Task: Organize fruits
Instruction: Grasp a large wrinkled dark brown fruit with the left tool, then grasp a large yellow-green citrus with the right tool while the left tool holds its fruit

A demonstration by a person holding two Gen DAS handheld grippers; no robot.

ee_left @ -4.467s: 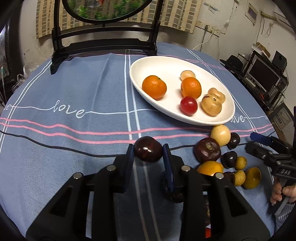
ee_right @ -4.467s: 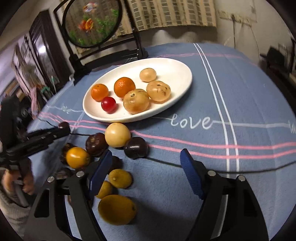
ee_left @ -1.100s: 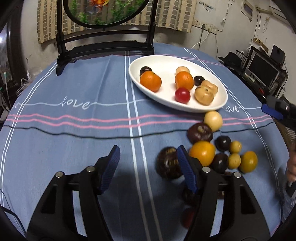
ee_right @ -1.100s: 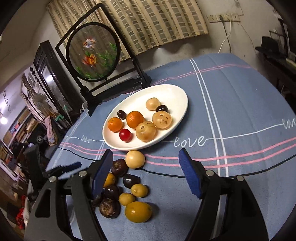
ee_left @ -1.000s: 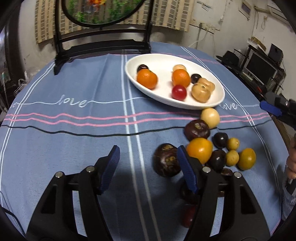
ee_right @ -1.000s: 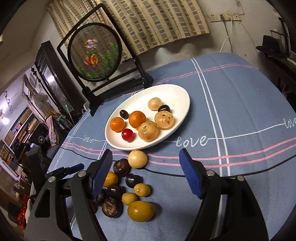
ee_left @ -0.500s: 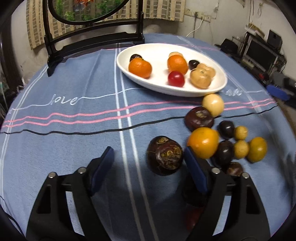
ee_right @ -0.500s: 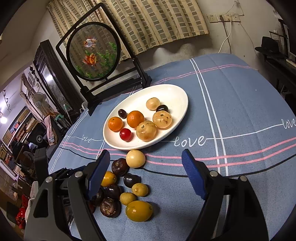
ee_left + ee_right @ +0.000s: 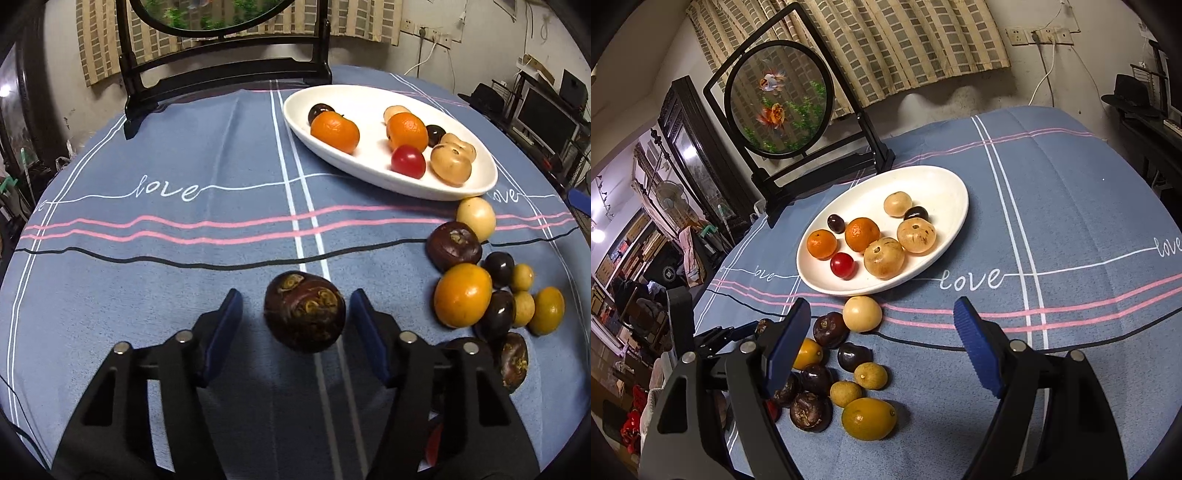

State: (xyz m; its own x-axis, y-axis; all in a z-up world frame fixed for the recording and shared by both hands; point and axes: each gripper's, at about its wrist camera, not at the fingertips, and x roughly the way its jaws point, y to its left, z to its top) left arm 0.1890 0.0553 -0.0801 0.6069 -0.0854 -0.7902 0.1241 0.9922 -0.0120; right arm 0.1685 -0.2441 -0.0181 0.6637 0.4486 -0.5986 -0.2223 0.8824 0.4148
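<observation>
Fruits are split between the white oval plate [image 9: 955, 188] and the blue cloth [image 9: 184, 295] just in front of it. On the plate I count eight: two oranges, a red cherry-like fruit [image 9: 842, 265], three pale tan ones and two small dark ones. That looks like less than half the job, since about a dozen more lie loose on the cloth below the plate's near rim, among them a cream ball [image 9: 862, 313], an orange-yellow fruit [image 9: 462, 295] and a yellow lemon-like one [image 9: 868, 418].

One dark brown fruit [image 9: 305, 316] sits apart from that cluster, further from the plate. The left gripper [image 9: 295, 332] has it between its blue pads, and the jaws are closing, though neither pad presses on it yet, so it is not held. The right gripper [image 9: 882, 347] hangs spread wide and empty over the cloth beside the loose pile, near the plate's front edge.
</observation>
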